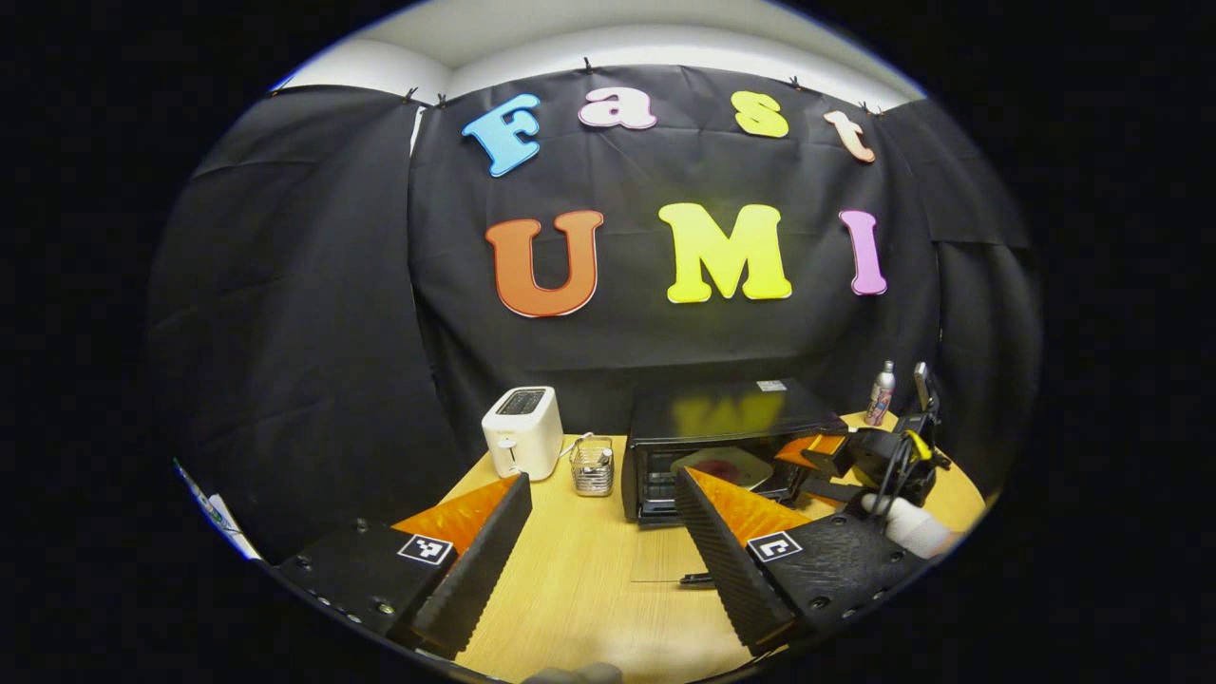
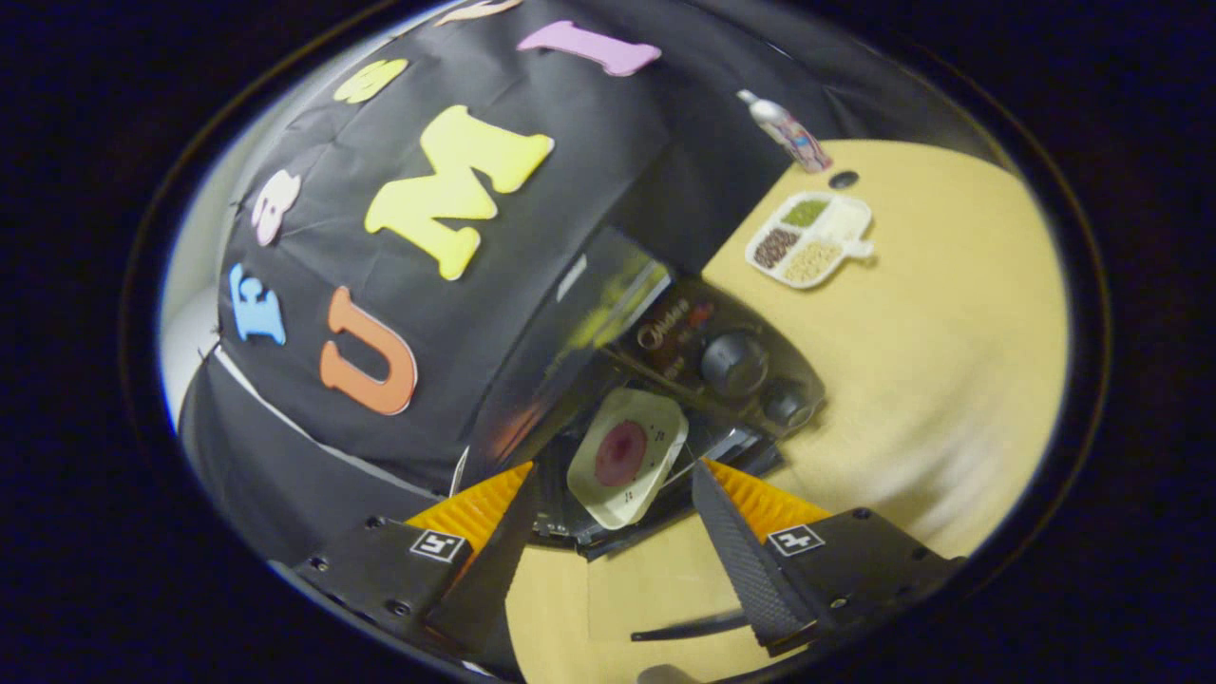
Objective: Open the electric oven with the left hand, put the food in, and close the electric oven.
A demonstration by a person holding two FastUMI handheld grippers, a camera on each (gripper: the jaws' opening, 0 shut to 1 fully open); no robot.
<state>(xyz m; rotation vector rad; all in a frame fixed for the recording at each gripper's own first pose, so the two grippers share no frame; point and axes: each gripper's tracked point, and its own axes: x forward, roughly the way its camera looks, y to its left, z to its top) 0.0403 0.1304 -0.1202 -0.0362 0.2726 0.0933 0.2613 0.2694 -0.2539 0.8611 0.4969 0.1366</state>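
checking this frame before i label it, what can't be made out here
- Oven interior, left gripper view: the left claw's finger covers part of the opening.
- Food on the plate, right gripper view: a dark red patch, too small to identify.
- Oven door, right gripper view: see-through glass, its edges hard to trace.
- Sectioned tray, right gripper view: contents too small to name.
- Right claw, left gripper view: too small to judge there.

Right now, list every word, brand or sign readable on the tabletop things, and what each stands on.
No text reads clearly.
On the electric oven panel, a brand mark: too blurred.
On the oven's top, a sticker: too small.
On the bottle, a label: too small.
On the left gripper, a square marker: coded pattern, no words.
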